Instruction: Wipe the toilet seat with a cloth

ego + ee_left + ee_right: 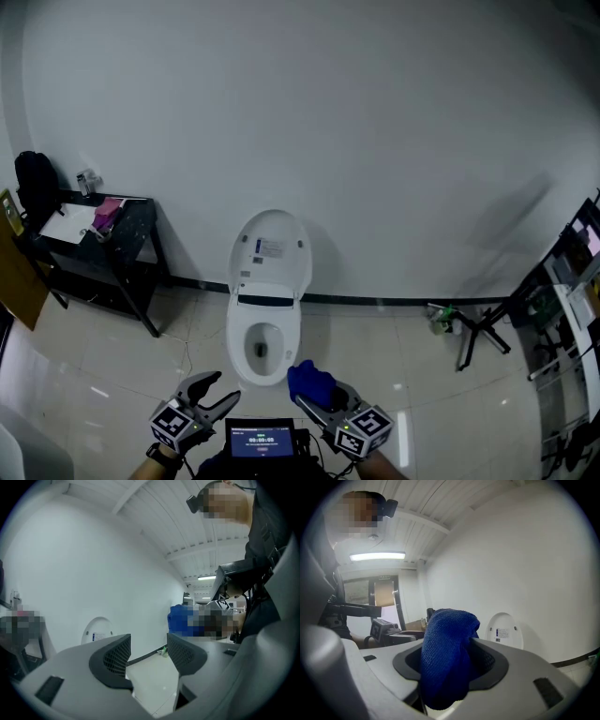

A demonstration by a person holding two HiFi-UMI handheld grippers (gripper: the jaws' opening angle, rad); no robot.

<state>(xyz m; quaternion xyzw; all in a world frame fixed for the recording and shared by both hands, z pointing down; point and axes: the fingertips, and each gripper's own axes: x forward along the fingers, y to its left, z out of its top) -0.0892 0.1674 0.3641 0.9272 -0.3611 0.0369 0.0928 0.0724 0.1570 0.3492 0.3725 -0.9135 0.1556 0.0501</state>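
Observation:
A white toilet point(265, 323) stands against the far wall with its lid point(272, 249) raised and the seat point(241, 339) down around the bowl. My right gripper point(314, 398) is shut on a blue cloth point(310, 382), held low in front of the toilet, a little right of the bowl. In the right gripper view the cloth point(447, 656) bulges between the jaws, and the lid point(504, 630) shows beyond. My left gripper point(213, 389) hangs open and empty in front of the toilet, to the left; its own view shows a gap between the jaws point(147, 656).
A black side table point(131, 239) with a pink item, papers and a small bottle stands at the left by the wall. A black tripod point(480, 330) and a green bottle point(441, 319) sit on the floor at the right. A shelf rack point(572, 309) fills the right edge.

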